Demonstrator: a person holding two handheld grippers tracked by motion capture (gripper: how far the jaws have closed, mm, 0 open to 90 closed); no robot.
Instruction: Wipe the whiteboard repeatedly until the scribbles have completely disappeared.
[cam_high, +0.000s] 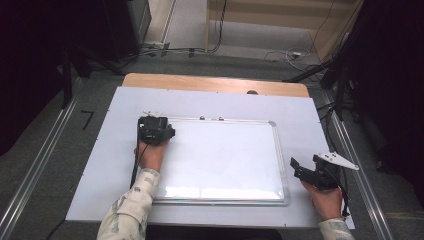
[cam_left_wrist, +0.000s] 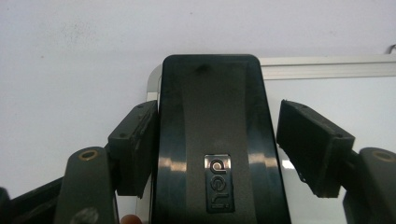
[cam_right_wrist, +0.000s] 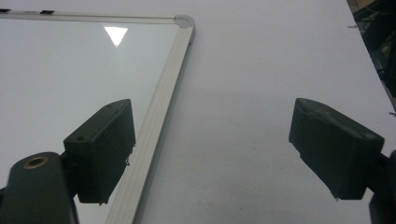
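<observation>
Eraser (cam_left_wrist: 215, 140), rigid, glossy, likely slippery: grip long sides; left gripper (cam_left_wrist: 224, 149) jaws straddle it, one touching; right gripper (cam_right_wrist: 224, 154) wide, empty.

High view: overhead, facing forward-down, whole whiteboard (cam_high: 225, 160) centre frame. Left gripper view: close on its top-left corner. Right gripper view: low along its right edge (cam_right_wrist: 161, 116). All share the board.

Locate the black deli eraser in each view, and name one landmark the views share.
High view: eraser at the whiteboard's far-left corner, under the left gripper.
Left gripper view: eraser centre, between the jaws.
Right gripper view: not in it.
Shared landmark: the whiteboard's silver frame.
</observation>
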